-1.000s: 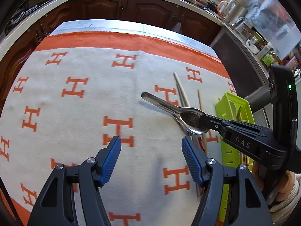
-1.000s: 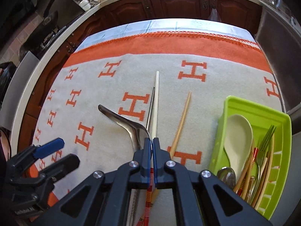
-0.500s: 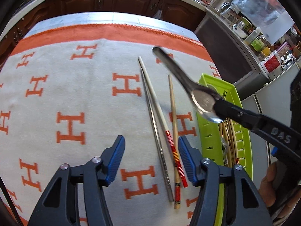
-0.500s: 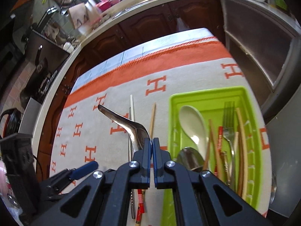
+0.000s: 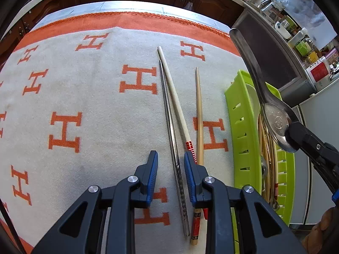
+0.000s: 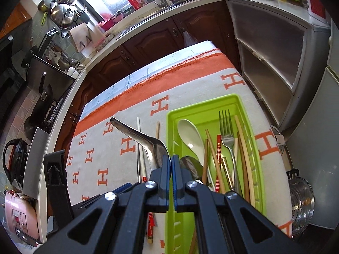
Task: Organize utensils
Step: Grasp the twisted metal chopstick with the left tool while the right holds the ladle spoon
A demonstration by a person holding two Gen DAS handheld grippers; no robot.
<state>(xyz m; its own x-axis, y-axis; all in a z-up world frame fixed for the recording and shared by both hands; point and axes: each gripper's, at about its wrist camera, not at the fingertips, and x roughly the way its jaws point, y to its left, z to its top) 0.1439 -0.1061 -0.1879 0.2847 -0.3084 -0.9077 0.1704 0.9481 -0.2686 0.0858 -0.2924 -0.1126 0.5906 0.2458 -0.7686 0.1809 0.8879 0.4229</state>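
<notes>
I hold a metal spoon [image 6: 148, 146] by its bowl in my right gripper [image 6: 171, 163], which is clenched on it. The spoon hangs in the air over the near end of the green tray [image 6: 243, 105], its handle pointing up and away to the left. It is not yet set down.

My left gripper [image 5: 170, 160] points down at the surface, its jaws closing around a steel chopstick [image 5: 169, 114] that lies between the blue pads. The pads do not appear to press it yet.

Progress, as I judge it: well past the middle. The tray already holds most of the utensils. What is left is the spoon in my grip and three loose chopsticks on the cloth [image 5: 84, 105].

Counts on the cloth: three chopsticks, lying nearly parallel just left of the tray. One is steel, one is pale with a red banded end [image 5: 175, 97], one is plain bamboo [image 5: 199, 110].

Counts in the tray, from the right view: one white spoon [image 6: 190, 137], one metal spoon [image 6: 190, 165] partly hidden behind my gripper, one fork [image 6: 226, 135], and several chopsticks, at least five, overlapping so that I cannot count them exactly.

The cloth is cream with orange letters H and an orange border. Beyond it are dark kitchen cabinets.
</notes>
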